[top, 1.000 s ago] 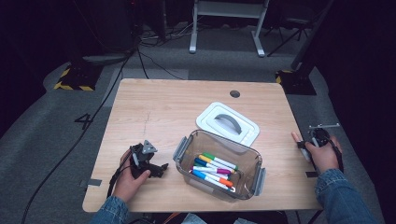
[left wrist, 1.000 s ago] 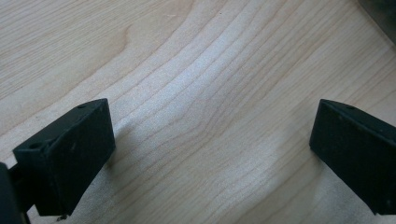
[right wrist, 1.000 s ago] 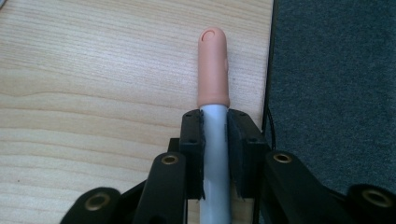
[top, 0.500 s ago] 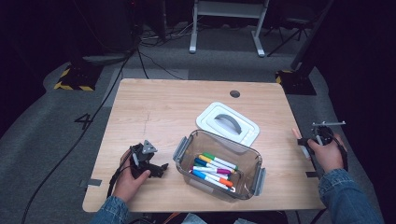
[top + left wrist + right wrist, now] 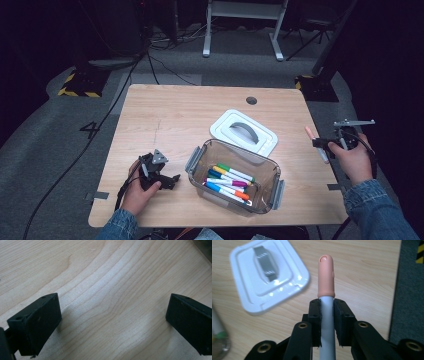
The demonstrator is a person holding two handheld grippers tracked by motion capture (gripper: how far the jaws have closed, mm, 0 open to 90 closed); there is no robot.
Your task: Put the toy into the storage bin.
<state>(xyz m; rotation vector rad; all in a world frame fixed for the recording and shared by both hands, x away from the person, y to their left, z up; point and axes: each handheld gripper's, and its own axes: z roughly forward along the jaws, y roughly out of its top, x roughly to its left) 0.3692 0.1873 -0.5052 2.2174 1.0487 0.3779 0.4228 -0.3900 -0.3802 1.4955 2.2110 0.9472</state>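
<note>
We take the clear container point(image 5: 235, 177) as our landmark. Its open top gives us room to come down from above, though the markers point(image 5: 229, 182) cover the floor inside. Just behind it and to its right, nearly touching its rim, the white lid point(image 5: 244, 131) blocks a low pass. Left of the container, our left gripper point(image 5: 159, 175) sits on the table point(image 5: 170, 115), jaws apart over bare wood. Beyond the lid we have open tabletop. Right of the container, a strip of wood lies free up to our right gripper point(image 5: 320, 142), clamped on a peach-capped marker point(image 5: 326, 277).
</note>
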